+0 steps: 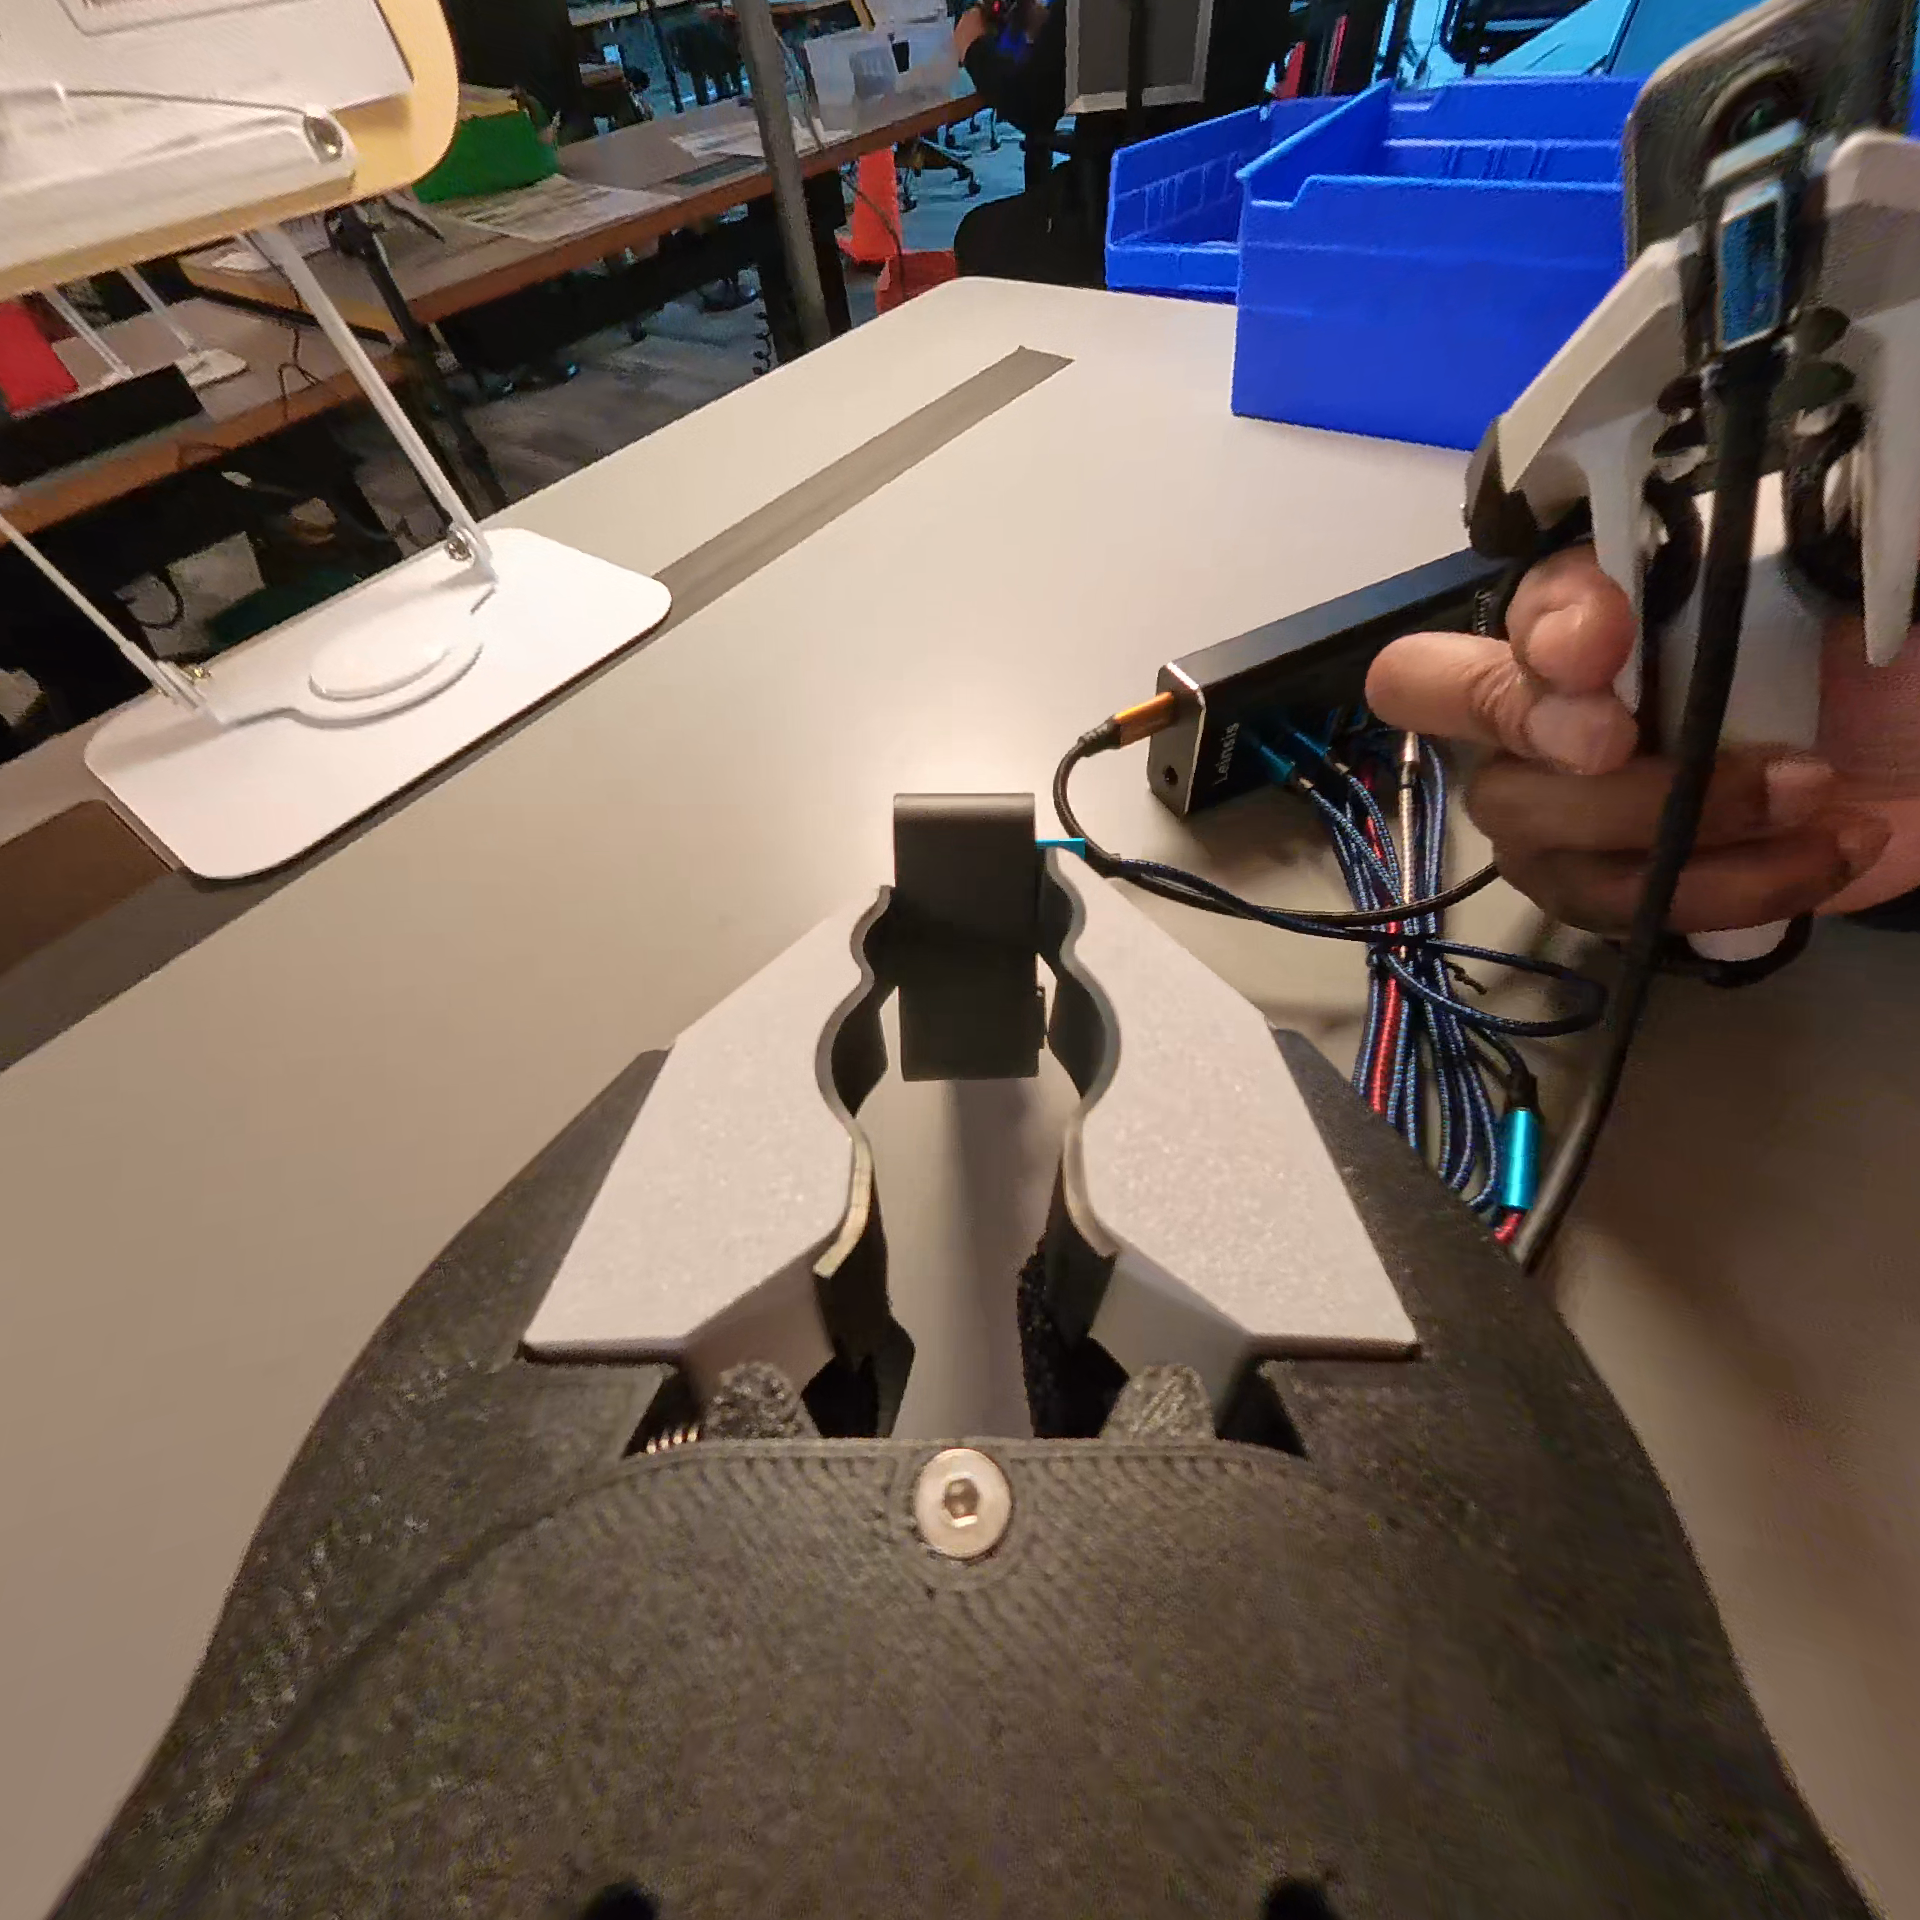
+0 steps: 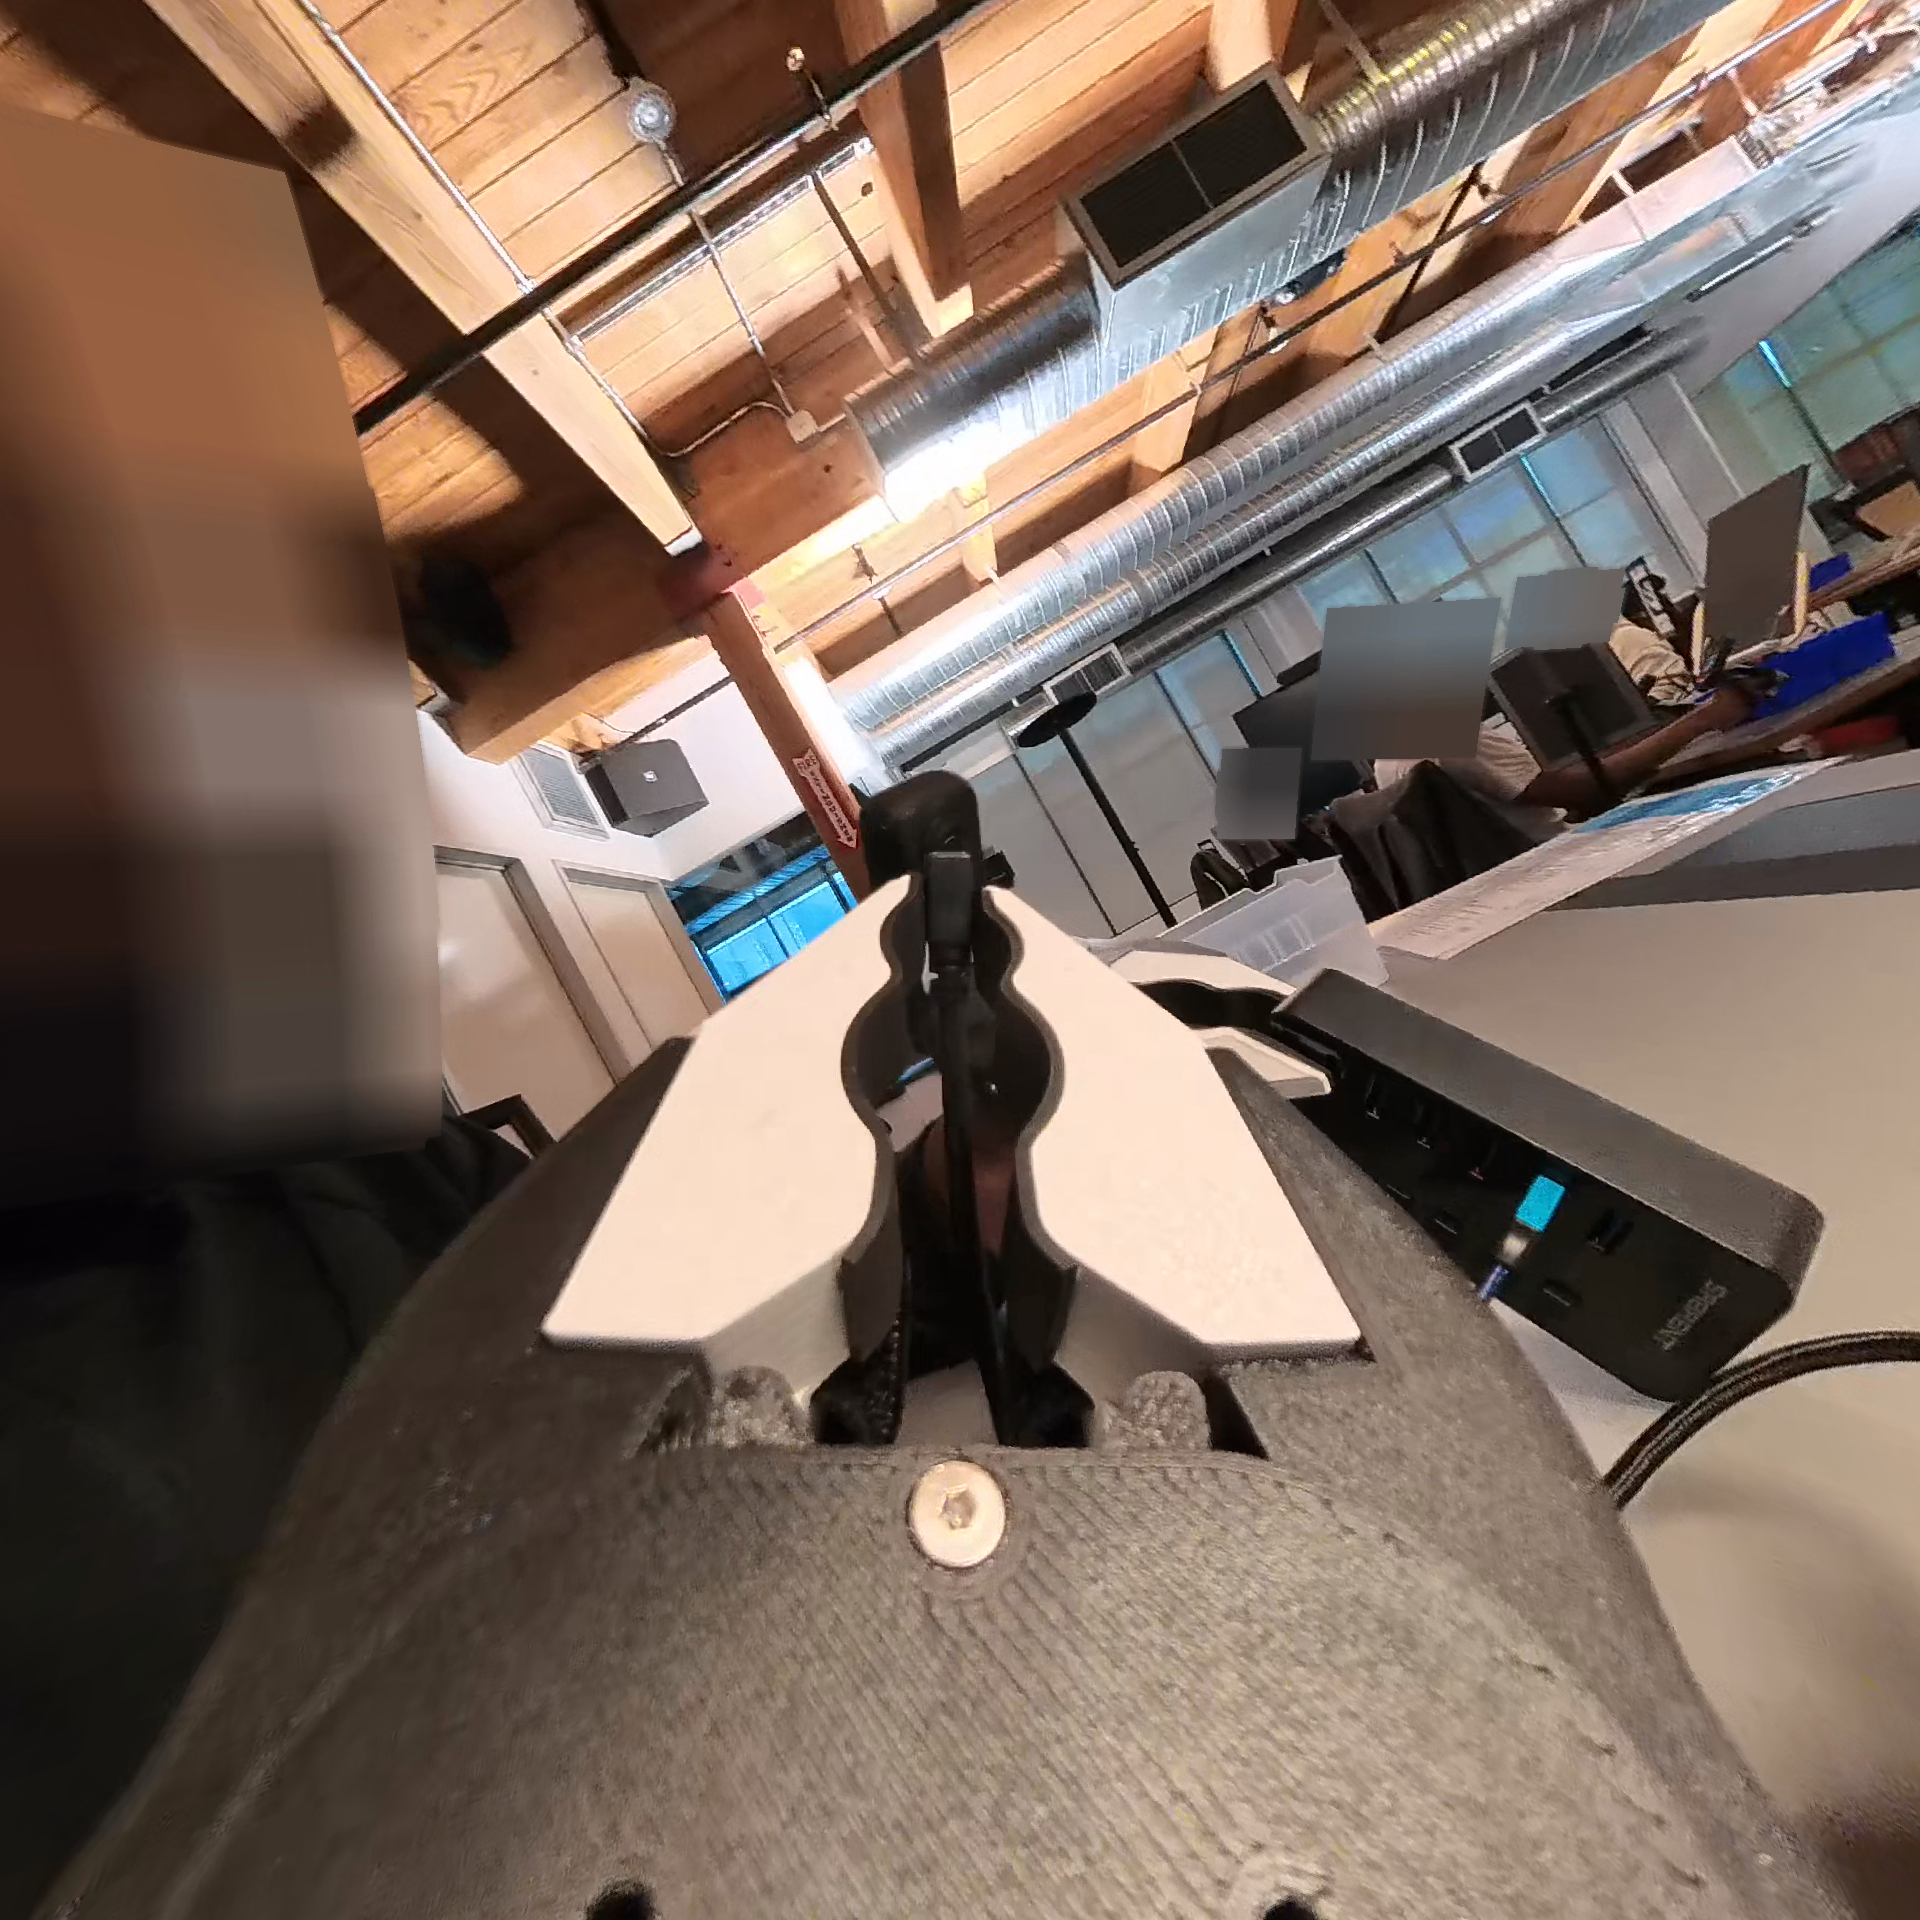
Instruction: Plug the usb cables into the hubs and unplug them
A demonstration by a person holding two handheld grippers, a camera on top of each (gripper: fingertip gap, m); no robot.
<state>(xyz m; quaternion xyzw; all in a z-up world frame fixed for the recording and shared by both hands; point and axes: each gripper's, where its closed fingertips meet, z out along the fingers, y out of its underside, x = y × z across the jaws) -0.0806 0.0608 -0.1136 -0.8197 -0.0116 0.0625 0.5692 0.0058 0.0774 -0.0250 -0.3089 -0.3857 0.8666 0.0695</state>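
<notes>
Left gripper (image 1: pixel 966 935) pinches a small black hub (image 1: pixel 966 914) above the grey table (image 1: pixel 727 582); right gripper (image 2: pixel 951 914) clamps a black usb cable (image 2: pixel 961 1091), tilted ceilingward.

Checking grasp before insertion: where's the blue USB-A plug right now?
The blue USB-A plug is pinched in the right gripper, raised at the left wrist view's upper right, above the black hub.

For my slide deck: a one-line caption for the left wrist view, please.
Left gripper clamps a small black rectangular hub above the grey table.
</notes>
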